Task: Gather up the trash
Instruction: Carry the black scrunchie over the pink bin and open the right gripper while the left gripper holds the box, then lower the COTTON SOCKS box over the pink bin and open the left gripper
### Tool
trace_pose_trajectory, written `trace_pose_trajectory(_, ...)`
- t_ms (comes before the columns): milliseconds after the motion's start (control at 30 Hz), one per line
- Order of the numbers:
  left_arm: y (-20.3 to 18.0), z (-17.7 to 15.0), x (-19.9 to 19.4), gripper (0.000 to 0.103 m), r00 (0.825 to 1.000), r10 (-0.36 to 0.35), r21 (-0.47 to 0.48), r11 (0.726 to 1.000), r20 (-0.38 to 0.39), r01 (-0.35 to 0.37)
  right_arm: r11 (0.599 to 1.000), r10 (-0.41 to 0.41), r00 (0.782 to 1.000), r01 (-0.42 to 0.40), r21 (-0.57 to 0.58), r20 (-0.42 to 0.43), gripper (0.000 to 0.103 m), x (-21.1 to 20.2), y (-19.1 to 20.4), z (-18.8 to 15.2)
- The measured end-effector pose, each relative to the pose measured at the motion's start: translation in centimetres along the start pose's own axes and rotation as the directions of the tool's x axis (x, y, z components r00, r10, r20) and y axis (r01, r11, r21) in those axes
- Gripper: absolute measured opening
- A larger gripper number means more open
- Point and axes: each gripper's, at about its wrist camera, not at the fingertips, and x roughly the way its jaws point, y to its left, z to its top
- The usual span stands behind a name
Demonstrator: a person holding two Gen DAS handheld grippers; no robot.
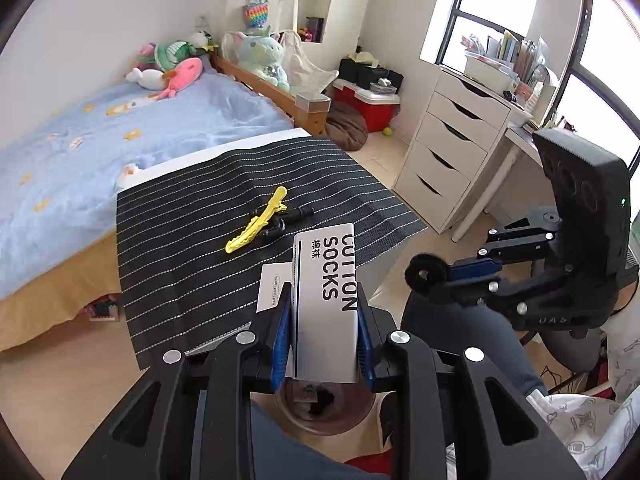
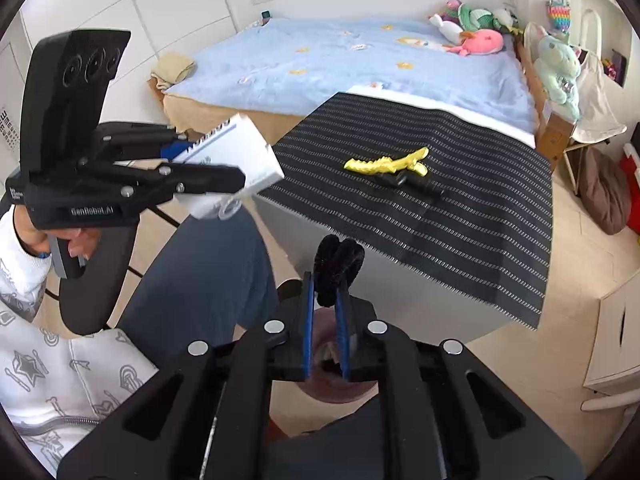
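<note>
My left gripper (image 1: 325,312) is shut on a white "COTTON SOCKS" package (image 1: 326,300), held above a brown bin (image 1: 324,408) below the fingers. The package also shows in the right wrist view (image 2: 236,156), in the left gripper (image 2: 216,176). My right gripper (image 2: 325,296) is shut on a black fuzzy scrunchie (image 2: 338,268), also over the brown bin (image 2: 332,360). In the left wrist view the right gripper (image 1: 436,280) holds the scrunchie (image 1: 425,276) at the right. A yellow hair clip (image 1: 258,220) (image 2: 386,164) and a black clip (image 1: 286,220) (image 2: 412,182) lie on the striped mat.
The black striped mat (image 1: 224,248) (image 2: 440,208) covers a low white table beside a blue bed (image 1: 120,128) with plush toys. A white drawer unit (image 1: 452,148) stands at the right. My knees and a black chair (image 2: 92,272) are close below.
</note>
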Motion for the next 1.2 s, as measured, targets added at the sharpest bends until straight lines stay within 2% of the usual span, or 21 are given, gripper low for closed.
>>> trace_pose_trajectory(33, 0.0, -0.1, 0.0, 0.027, 1.0, 0.001, -0.003, 1.0, -0.001, -0.001, 1.0, -0.005, 1.0, 0.005, 0.008, -0.001, 0.059, 0.1, -0.1, -0.2)
trace_pose_trajectory(67, 0.1, -0.1, 0.0, 0.027, 1.0, 0.001, -0.005, 1.0, -0.003, -0.001, 1.0, -0.007, 1.0, 0.007, 0.017, 0.002, 0.07, 0.1, -0.2, -0.4)
trace_pose_trajectory(100, 0.0, -0.2, 0.0, 0.027, 1.0, 0.002, -0.005, 1.0, -0.004, -0.002, 1.0, -0.005, 1.0, 0.004, 0.031, 0.01, 0.078, 0.0, -0.3, -0.5)
trace_pose_trajectory(200, 0.0, -0.3, 0.1, 0.027, 1.0, -0.001, -0.006, 1.0, -0.006, 0.001, 0.998, -0.025, 1.0, 0.024, 0.052, 0.016, 0.091, -0.3, -0.5, -0.3)
trace_pose_trajectory(333, -0.2, -0.4, 0.2, 0.027, 1.0, -0.01, -0.003, 1.0, -0.012, 0.01, 0.995, -0.043, 0.999, 0.04, 0.087, 0.028, 0.095, -0.6, -1.0, -0.1)
trace_pose_trajectory(600, -0.7, -0.2, -0.2, 0.027, 1.0, -0.029, 0.007, 1.0, -0.005, 0.029, 0.991, -0.071, 0.996, 0.064, 0.116, 0.056, 0.097, -1.3, -1.3, 0.5)
trace_pose_trajectory(1200, -2.8, -0.7, 1.2, 0.027, 0.998, -0.039, 0.064, 0.997, -0.05, 0.042, 0.975, -0.136, 0.985, 0.115, 0.188, 0.103, 0.097, -3.4, -3.4, -0.5)
